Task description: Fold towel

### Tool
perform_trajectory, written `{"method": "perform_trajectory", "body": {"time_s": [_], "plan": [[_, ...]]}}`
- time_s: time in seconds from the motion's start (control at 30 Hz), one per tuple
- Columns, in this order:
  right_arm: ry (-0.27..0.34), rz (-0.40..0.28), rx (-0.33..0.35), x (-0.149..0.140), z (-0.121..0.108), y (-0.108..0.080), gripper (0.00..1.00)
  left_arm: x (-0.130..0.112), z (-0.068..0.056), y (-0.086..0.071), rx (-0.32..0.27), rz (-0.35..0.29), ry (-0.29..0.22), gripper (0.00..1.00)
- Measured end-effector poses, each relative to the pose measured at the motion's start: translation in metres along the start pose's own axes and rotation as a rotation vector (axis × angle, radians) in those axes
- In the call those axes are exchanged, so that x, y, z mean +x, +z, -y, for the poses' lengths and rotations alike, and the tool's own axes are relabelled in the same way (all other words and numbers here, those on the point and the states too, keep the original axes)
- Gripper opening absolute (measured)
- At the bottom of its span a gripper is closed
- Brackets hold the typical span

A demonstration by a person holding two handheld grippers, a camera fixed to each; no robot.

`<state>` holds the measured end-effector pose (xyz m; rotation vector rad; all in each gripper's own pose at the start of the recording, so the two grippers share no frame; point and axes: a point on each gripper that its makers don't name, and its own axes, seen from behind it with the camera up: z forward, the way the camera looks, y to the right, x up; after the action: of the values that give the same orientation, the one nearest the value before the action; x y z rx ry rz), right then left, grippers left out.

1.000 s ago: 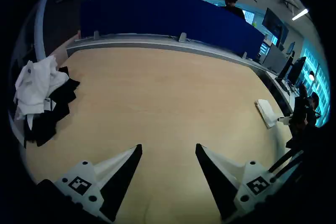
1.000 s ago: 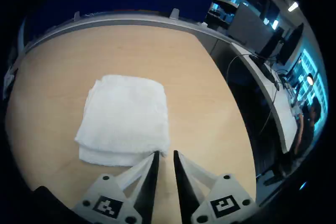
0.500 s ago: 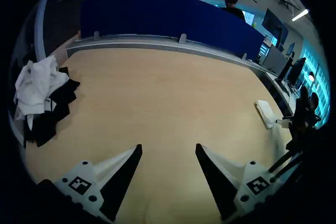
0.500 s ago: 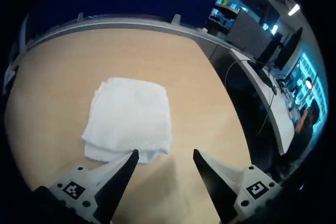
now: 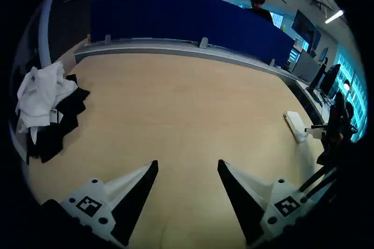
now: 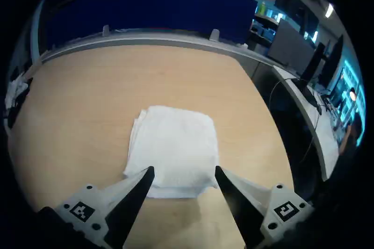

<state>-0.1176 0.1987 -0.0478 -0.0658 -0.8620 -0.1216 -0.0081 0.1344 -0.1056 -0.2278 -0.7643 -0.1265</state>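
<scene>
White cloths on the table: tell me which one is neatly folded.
The white towel just ahead of the right gripper, fingers open; the other white cloth lies crumpled on black garments.

The right gripper [image 6: 183,170] stands with its two fingers spread wide, nothing held between them; a white towel [image 6: 174,153], folded into a thick square, lies flat on the light wooden table [image 6: 84,104] just ahead; its near edge sits between the fingertips, whether touching them I cannot tell; a blue partition [image 6: 149,10] runs along the table's far edge; dark monitors [image 6: 322,57] stand on a neighbouring desk at the right; a heap of cloth [image 6: 14,94] shows at the table's left rim.
</scene>
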Motion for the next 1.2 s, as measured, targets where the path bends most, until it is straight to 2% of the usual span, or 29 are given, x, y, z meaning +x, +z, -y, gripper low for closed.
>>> {"method": "perform_trajectory", "body": {"time_s": [0.3,0.4,0.57,0.7,0.9,1.2], "plan": [[-0.009,0.044,0.036,-0.019,0.01,0.01,1.0,-0.001,0.005,0.002,0.008,0.001,-0.006,0.94],[-0.001,0.071,0.041,-0.03,0.01,0.015,1.0,-0.001,0.006,0.003,0.009,0.002,-0.004,0.94],[0.034,0.079,0.053,-0.035,0.01,0.021,1.0,0.001,0.004,0.004,0.008,0.002,0.005,0.94],[0.033,0.066,0.052,-0.031,0.009,0.017,1.0,0.004,0.002,0.004,0.006,-0.002,0.007,0.94],[0.042,0.005,0.046,-0.011,0.014,0.005,1.0,0.008,0.001,0.004,0.004,-0.008,0.005,0.94],[0.052,-0.027,0.037,0.001,0.016,-0.002,1.0,0.012,0.002,0.003,0.005,-0.018,0.008,0.94]]}}
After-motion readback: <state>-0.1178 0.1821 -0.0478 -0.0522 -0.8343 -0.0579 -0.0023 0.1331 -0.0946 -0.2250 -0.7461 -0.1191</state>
